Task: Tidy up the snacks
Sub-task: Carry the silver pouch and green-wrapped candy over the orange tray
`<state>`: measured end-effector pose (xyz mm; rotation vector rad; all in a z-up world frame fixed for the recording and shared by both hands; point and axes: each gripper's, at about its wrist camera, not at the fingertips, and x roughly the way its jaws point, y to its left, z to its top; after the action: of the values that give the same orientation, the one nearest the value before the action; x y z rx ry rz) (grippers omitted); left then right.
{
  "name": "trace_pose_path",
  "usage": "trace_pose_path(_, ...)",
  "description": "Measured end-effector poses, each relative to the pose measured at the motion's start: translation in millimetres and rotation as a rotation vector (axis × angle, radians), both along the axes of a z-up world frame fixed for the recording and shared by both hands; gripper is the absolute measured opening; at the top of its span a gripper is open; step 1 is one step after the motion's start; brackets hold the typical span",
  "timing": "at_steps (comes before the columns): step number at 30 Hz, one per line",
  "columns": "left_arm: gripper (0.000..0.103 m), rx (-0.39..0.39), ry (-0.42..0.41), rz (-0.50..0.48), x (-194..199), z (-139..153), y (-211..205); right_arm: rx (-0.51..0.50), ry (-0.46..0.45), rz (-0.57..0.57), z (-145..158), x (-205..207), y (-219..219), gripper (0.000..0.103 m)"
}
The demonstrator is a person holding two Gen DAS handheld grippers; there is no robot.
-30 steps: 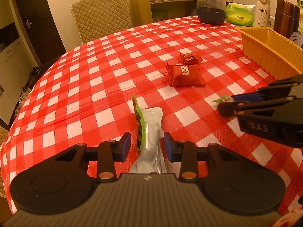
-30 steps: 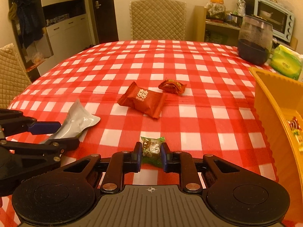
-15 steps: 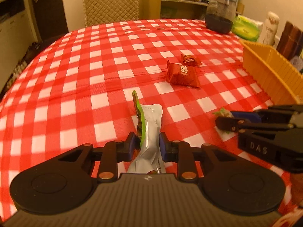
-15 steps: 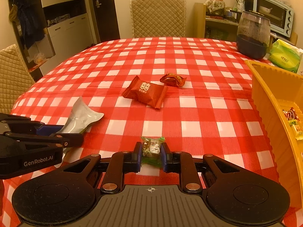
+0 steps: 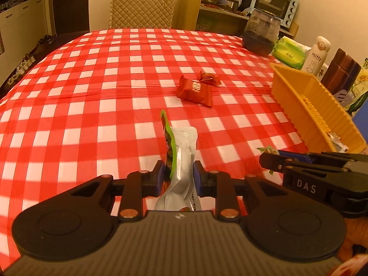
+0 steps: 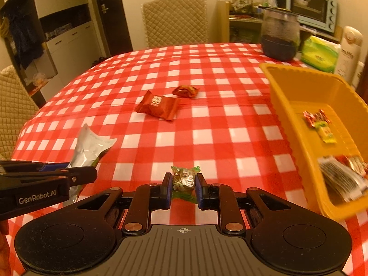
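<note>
We see a silver-and-green snack pouch [image 5: 181, 161] standing on edge at near left, a small green-wrapped candy [image 6: 184, 179] near centre, a red packet [image 6: 157, 105] and a small red candy [image 6: 185, 91] farther off, and wrapped snacks [image 6: 322, 124] in the yellow bin [image 6: 289, 85] at right.

White lettering "DAS" stands on the black body of the right gripper [image 5: 268, 157] seen from the left wrist view; white "GenRobot.AI" stands on the black body of the left gripper [image 6: 90, 175] seen from the right wrist view. The white bottle [image 5: 316, 54] at the table's far right edge reads "miffy" in dark letters. The silver snack pouch [image 5: 184, 151] held in the left gripper carries a small print ending "-132" near its top edge; the red packet [image 6: 157, 105] bears white characters too small to read.
</note>
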<state>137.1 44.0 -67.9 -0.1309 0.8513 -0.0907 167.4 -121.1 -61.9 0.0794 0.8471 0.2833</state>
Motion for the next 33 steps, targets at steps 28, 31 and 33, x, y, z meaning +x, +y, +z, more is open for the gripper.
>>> trace_pose_path(28, 0.024, -0.095, -0.018, 0.018, -72.7, 44.3, -54.9, 0.016, -0.045, -0.070, 50.6, -78.9, -55.3, 0.021)
trace_pose_path(31, 0.024, -0.096, -0.028, 0.008, -75.3, 49.6, -62.2, 0.012, -0.052, -0.087, 54.3, -84.9, -64.6, 0.021)
trace_pose_path(33, 0.024, -0.094, -0.034, -0.002, -76.2, 52.8, -68.1, 0.012, -0.059, -0.100, 57.0, -87.9, -71.6, 0.021)
